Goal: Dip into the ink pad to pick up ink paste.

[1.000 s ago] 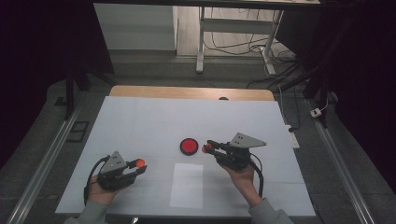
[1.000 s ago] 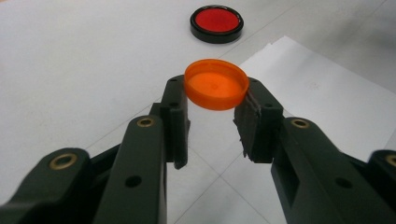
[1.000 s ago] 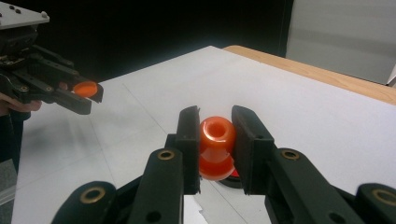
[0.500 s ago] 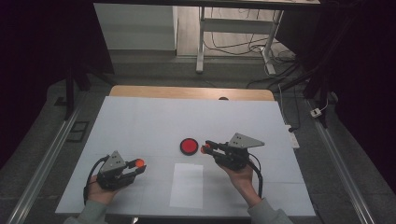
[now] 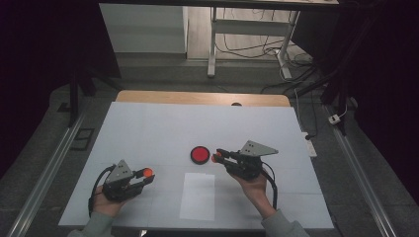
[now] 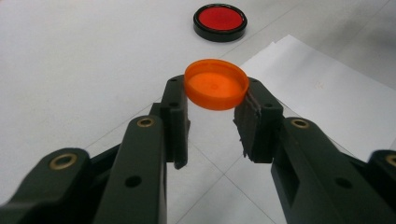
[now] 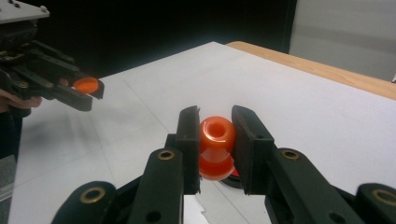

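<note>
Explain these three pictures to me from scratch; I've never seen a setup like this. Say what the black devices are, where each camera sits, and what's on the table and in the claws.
No robot here: a person holds a hand-operated claw in each hand. The high view looks down on a white table. The other two views come from cameras riding on each claw, looking along its black jaws.

The left claw pinches a flat orange cap by its rim. The right claw grips a small orange bottle-like piece with a round opening.

On the table lie a red disc with a black rim and a white paper sheet.
</note>
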The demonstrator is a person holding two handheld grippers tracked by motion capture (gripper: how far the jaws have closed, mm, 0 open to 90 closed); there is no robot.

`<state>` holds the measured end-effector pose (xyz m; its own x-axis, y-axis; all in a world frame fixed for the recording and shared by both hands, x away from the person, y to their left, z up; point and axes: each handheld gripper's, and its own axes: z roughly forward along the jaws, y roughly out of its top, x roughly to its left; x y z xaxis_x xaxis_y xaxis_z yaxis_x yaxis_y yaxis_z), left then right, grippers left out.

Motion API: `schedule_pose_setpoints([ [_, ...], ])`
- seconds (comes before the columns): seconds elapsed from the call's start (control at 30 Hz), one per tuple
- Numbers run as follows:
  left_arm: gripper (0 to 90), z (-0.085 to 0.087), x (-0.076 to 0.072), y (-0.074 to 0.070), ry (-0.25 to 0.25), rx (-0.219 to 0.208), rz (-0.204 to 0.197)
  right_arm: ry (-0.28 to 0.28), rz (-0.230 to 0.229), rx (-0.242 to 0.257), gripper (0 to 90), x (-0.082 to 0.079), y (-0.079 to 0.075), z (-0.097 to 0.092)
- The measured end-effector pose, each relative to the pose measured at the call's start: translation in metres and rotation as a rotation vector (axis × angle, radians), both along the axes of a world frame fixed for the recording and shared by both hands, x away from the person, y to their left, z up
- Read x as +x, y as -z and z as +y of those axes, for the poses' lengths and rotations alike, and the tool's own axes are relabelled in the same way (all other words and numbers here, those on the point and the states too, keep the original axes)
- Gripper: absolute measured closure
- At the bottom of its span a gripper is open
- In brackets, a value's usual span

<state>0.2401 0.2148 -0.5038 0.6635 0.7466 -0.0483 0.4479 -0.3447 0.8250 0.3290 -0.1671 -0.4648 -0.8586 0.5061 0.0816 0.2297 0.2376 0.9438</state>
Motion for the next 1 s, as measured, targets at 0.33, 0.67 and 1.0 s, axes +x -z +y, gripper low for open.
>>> schedule_pose_setpoints([
  [0.33, 65.8, -0.001, 0.001, 0.000, 0.002, 0.003, -0.001, 0.012, 0.024, -0.021, 72.7, 0.012, 0.007, 0.005],
  [0.67, 65.8, -0.001, 0.001, 0.000, 0.007, 0.003, 0.000, 0.026, 0.026, -0.040, 72.7, 0.022, 0.009, 0.011],
  [1.0, 65.8, -0.002, 0.002, 0.000, 0.008, 0.004, 0.004, 0.025, 0.039, -0.059, 72.7, 0.031, 0.010, 0.019],
])
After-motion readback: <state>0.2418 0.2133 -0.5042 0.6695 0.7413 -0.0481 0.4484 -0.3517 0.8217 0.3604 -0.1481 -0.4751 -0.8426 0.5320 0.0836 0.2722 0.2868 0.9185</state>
